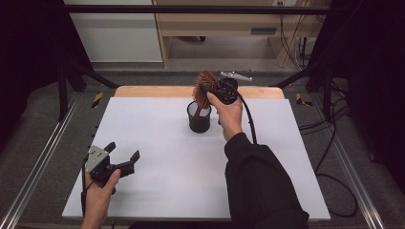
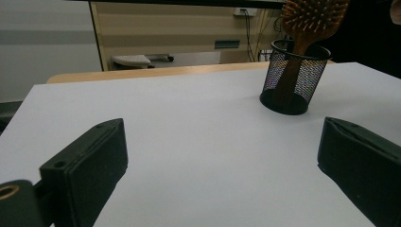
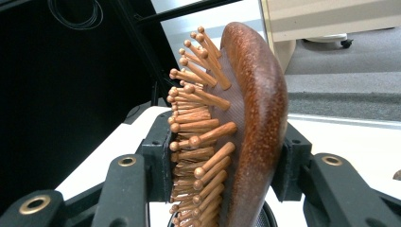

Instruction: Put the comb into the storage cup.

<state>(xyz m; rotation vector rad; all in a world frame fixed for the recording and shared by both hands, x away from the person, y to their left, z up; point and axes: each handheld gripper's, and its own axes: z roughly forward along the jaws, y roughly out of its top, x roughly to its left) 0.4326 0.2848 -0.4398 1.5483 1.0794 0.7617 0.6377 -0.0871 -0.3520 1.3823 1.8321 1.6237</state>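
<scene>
No writing is legible on anything. The right hand point(image 1: 229, 114) reaches out over the far middle of the table, its right gripper point(image 1: 210, 90) clamped on the head of a wooden paddle hairbrush point(image 1: 204, 88), whose handle stands in a black mesh cup point(image 1: 199, 120). The left gripper point(image 1: 125, 153) rests low at the near-left edge of the white table point(image 1: 157, 157), jaws wide apart, holding nothing.

We see a white-topped table point(image 1: 157, 157); a black mesh cup point(image 1: 199, 118) stands on it, upper centre of frame.
</scene>
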